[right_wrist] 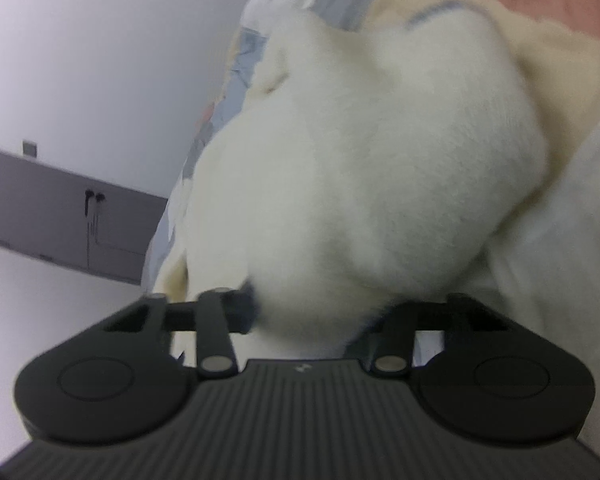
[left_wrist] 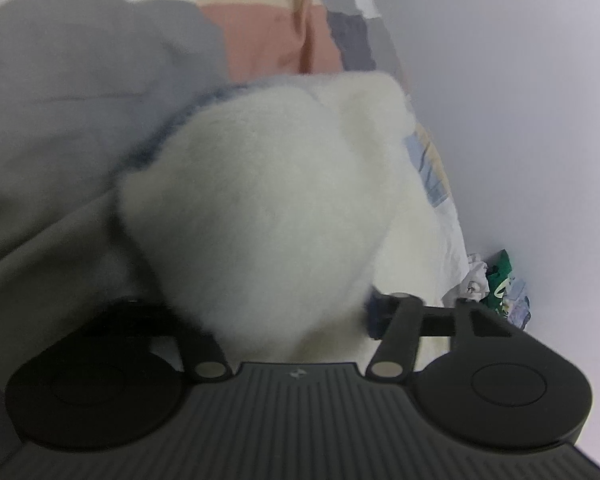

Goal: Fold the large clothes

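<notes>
White fleece garment bunched on bed, against grey clothing. Left tool and right tool each partly closed, fleece between jaws; firm grip unclear. Likely paired hold for spreading before fold.

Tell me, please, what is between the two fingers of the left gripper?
The white fluffy garment fills the gap of the left gripper, best shown in the left wrist view; its fingertips are hidden by the fleece.

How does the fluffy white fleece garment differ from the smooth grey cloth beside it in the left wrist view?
The fluffy white fleece garment is bunched and raised right before the camera; the smooth grey cloth lies lower in broad folds. The fleece looks shaggy with a blue edge; the grey cloth looks plain and flat. Both are soft textiles.
</notes>
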